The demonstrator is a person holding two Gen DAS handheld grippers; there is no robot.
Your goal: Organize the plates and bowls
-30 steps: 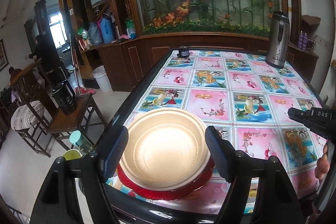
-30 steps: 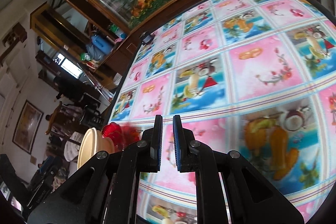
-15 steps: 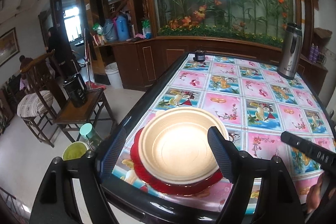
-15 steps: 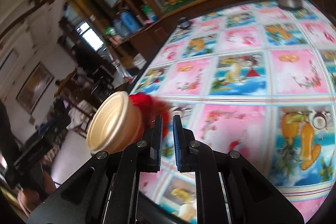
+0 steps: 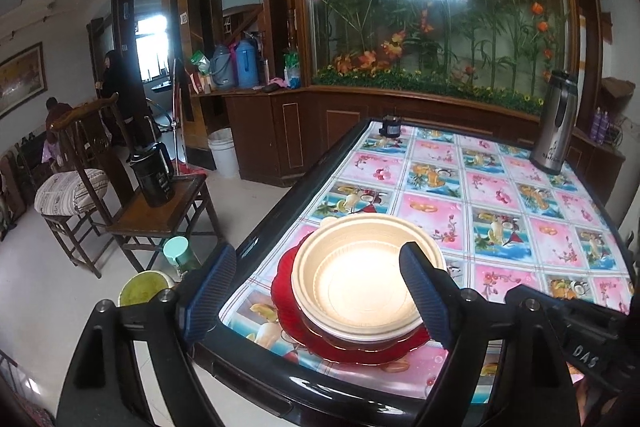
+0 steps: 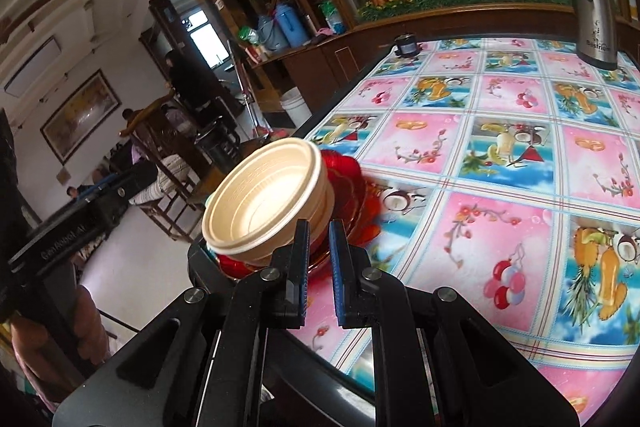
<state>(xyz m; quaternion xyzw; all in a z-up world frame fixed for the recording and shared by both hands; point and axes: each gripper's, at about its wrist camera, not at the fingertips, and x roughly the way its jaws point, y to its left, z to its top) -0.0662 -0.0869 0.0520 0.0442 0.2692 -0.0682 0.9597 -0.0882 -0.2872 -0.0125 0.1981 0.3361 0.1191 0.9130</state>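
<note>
A cream bowl [image 5: 360, 279] sits stacked on a red plate [image 5: 288, 291] at the near left corner of the table. My left gripper [image 5: 316, 291] is open, drawn back above the bowl, holding nothing. The right wrist view shows the same bowl [image 6: 260, 203] on the red plate [image 6: 352, 195], just beyond my right gripper [image 6: 319, 239]. The right gripper's fingers are nearly together with only a narrow gap and nothing between them. The right gripper's body also shows at the lower right of the left wrist view [image 5: 580, 339].
The table [image 5: 500, 211] has a pink and blue fruit-pattern cloth and a black rim. A steel thermos [image 5: 554, 131] stands at the far right, a small dark object [image 5: 390, 127] at the far left corner. Wooden chairs [image 5: 160, 211] and a green bucket [image 5: 144, 287] stand left of the table.
My left gripper has pulled back and up from the bowl, staying open. My right gripper has swung left towards the stack, staying shut.
</note>
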